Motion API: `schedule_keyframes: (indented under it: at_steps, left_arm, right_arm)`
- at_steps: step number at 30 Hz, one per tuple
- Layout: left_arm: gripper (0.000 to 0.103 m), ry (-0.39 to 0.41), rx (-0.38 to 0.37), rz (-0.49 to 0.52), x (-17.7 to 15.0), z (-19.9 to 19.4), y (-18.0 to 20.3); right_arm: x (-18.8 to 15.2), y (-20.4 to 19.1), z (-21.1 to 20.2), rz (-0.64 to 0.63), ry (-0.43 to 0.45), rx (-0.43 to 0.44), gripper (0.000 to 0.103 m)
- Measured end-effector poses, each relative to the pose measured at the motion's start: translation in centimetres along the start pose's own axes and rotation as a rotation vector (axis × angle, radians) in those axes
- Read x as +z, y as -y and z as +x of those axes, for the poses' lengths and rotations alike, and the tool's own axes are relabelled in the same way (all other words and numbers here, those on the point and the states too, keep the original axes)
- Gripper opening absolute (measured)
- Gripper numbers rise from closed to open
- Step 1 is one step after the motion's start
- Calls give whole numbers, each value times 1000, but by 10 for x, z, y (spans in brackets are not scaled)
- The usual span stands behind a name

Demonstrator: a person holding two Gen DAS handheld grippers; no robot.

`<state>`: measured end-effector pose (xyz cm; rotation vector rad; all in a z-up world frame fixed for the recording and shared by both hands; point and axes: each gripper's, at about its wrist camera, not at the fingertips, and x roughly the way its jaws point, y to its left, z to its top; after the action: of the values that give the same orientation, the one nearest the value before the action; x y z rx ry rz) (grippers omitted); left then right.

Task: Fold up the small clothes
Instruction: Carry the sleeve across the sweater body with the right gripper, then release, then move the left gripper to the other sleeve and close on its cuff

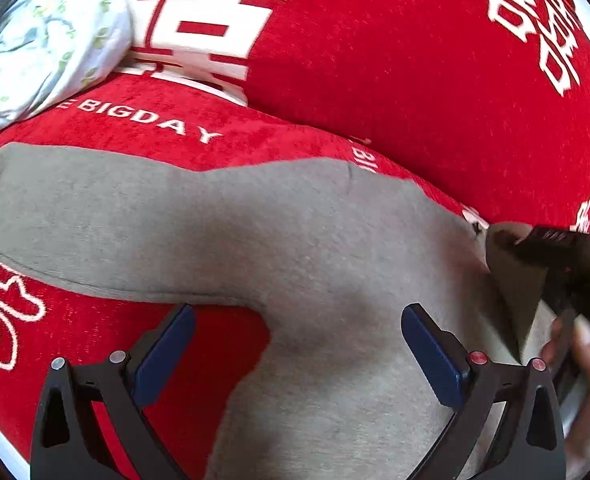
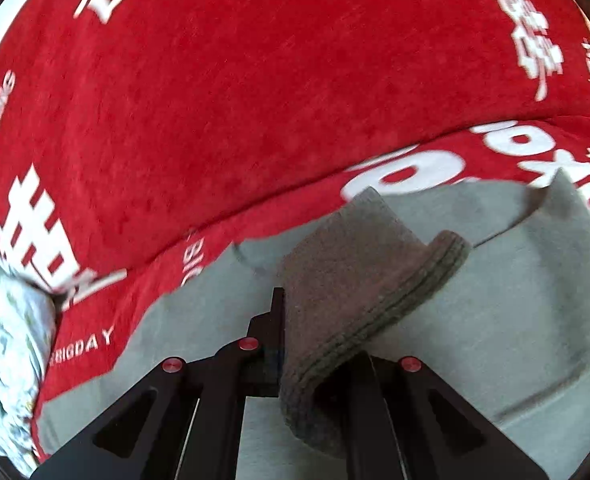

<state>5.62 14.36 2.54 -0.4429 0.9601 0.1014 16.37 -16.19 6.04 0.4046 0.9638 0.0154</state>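
A small grey garment (image 1: 295,232) lies spread on the red cover, one long part reaching to the left. My left gripper (image 1: 297,320) hangs open just above it, its blue pads (image 1: 167,352) wide apart with nothing between them. At the right edge of the left wrist view, my right gripper (image 1: 555,252) lifts a corner of the grey cloth, with a person's hand (image 1: 587,352) behind it. In the right wrist view, the right gripper (image 2: 285,316) is shut on the garment's stitched hem (image 2: 359,280), which folds up over the flat grey cloth (image 2: 495,312). Its right finger is hidden by the cloth.
A red cover with white lettering (image 1: 375,60) (image 2: 255,80) drapes the seat and the backrest. A pale floral bundle of fabric (image 1: 47,40) (image 2: 7,340) sits at the left, beyond the garment.
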Motion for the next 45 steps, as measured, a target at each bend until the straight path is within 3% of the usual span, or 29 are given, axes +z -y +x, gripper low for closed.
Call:
schedule_keyframes:
  at_steps: [13,18,21,23,26,28,30,32,34,36,38,39,40,42,45]
  left_arm:
    - [103,28,5,-89,9,-4,-22]
    - [103,34,2,-83,8,-5,-19]
    - [103,42,7,-82,8,-7,-19]
    - [103,36,4,-81,8,-6,-18]
    - [103,22,-4,-70,8,-3,-14]
    - [103,20,-4,-56,7,-2,-10]
    - [103,17,-4,-41,5,-2,-6]
    - [103,12,-2,-31,3,0,-2]
    - [103,3,2,-23,1,3,1]
    - [103,-6,10,-17,-1,6,3]
    - [103,-12,24,-12,-3,8,3]
    - [103,-11,32,-12,-3,8,2]
    - [103,-6,44,-13,-2,8,0]
    - [103,9,68,-28,1,4,-9]
    - [103,48,128,-95,10,-6,-37]
  right_arm:
    - [-24,-43,30,-103,-45,39,6]
    - [-31,-55,34,-144,-88,127,17]
    - [-27,-57,22,-171,-110,194,48]
    - [-21,-48,3,-185,-64,204,76]
    - [-7,-16,-34,-184,41,181,79]
    - [2,13,-51,-170,86,115,79]
    - [8,47,-58,-154,125,-52,79]
    - [9,87,-50,-111,101,-278,79]
    - [3,113,-37,-45,68,-364,79]
    - [-5,120,-21,-9,24,-384,80]
    - [-15,94,-18,-107,59,-431,81]
    - [-18,77,-14,-162,32,-364,81]
    - [-23,50,-7,-222,-18,-222,82]
    - [-34,4,-2,-365,-48,-113,83]
    - [-51,-39,10,-474,-85,-43,86]
